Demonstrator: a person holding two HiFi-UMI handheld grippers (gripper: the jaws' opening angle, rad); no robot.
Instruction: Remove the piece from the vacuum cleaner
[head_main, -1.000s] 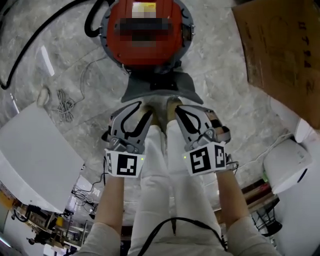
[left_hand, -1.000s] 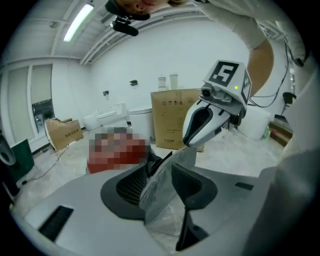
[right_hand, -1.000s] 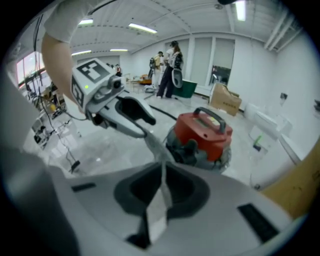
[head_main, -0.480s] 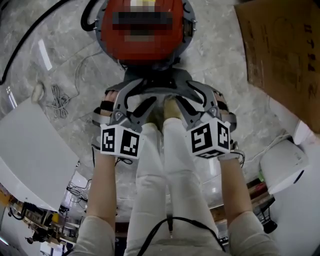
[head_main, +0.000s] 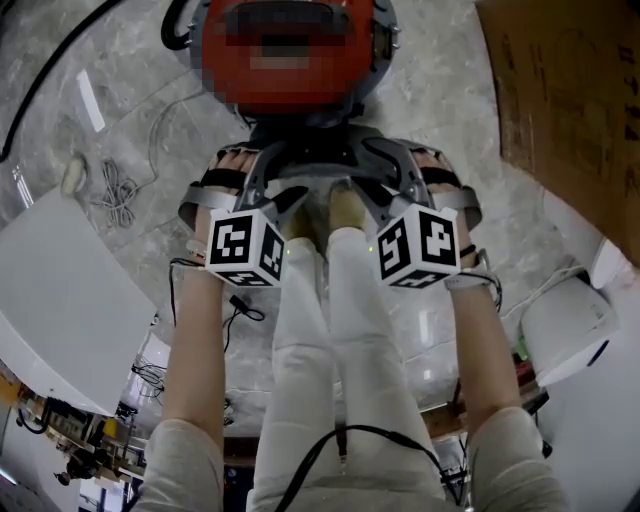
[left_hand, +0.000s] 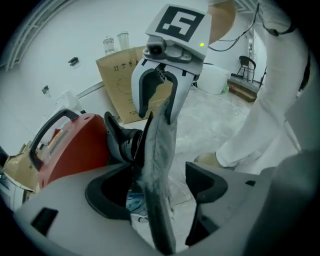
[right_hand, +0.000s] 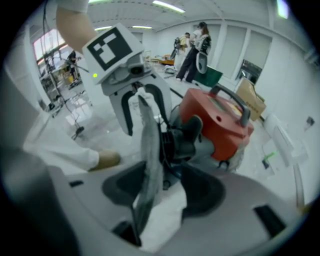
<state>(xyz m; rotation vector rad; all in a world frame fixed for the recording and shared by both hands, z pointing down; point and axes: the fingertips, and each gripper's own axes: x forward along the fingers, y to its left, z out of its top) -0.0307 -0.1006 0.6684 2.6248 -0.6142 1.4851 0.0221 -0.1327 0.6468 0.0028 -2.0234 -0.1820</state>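
The red vacuum cleaner (head_main: 300, 95) stands on the floor ahead of me, also seen as the vacuum (left_hand: 75, 150) and the vacuum (right_hand: 220, 120). A flat, dusty grey piece (head_main: 310, 160) sits at its front by the black round port. My left gripper (head_main: 255, 180) and right gripper (head_main: 400, 175) face each other across it. In each gripper view the piece shows edge-on between the jaws: piece (left_hand: 157, 165), piece (right_hand: 149, 165). Both the left gripper (left_hand: 152, 187) and the right gripper (right_hand: 165, 190) are opening, with gaps beside the piece and no pad pressing on it.
A cardboard sheet (head_main: 570, 90) leans at the upper right. A white box (head_main: 70, 300) lies at the left, a white appliance (head_main: 560, 320) at the right. A loose cable (head_main: 115, 195) and a black hose (head_main: 60, 80) lie on the floor. My legs (head_main: 320, 340) are below.
Both grippers moved forward toward the vacuum and now flank the grey piece. Their jaws went from nearly shut to spread wide.
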